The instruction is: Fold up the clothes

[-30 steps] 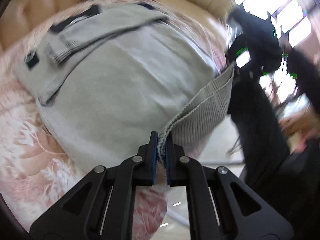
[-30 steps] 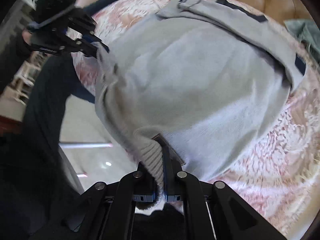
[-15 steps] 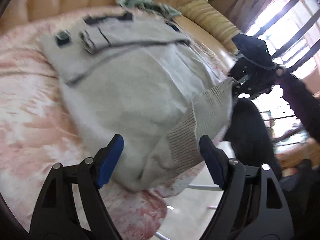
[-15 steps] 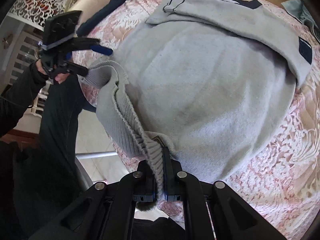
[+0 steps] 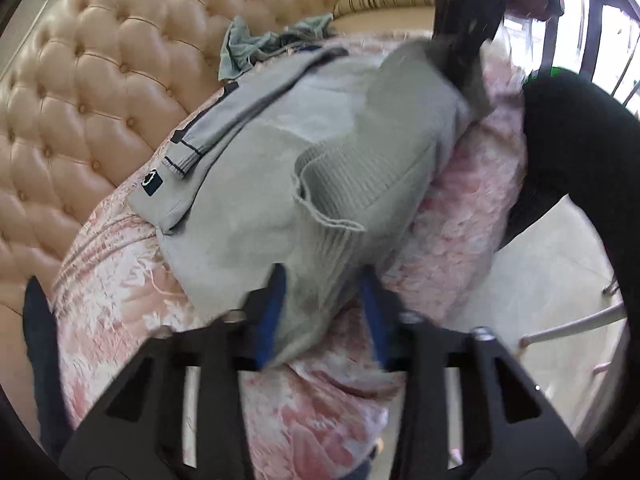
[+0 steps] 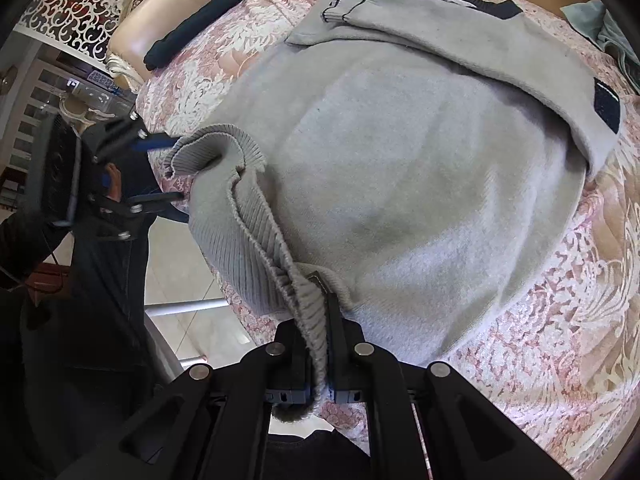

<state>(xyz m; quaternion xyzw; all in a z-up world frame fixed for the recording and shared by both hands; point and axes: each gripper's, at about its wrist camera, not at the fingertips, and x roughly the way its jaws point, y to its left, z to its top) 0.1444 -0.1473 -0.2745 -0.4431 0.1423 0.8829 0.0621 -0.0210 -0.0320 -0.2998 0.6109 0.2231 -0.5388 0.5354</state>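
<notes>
Left wrist view: a tufted headboard (image 5: 80, 92) on the left, then the grey sweater (image 5: 256, 184) spread on the pink bedspread (image 5: 120, 304). The left gripper (image 5: 322, 312) is closing, its blue fingers (image 5: 270, 312) astride the sweater's ribbed hem (image 5: 352, 184) without yet pressing it. Right wrist view: the right gripper (image 6: 318, 344) is clamped tight on the hem's other corner at the bed's edge.

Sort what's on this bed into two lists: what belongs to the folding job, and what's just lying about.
Job in hand:
- grey sweater
- right gripper, shut on its ribbed hem
- left gripper, closing around the hem's other end

Lying about:
- crumpled green garment
- dark rolled item
- pink bedspread
</notes>
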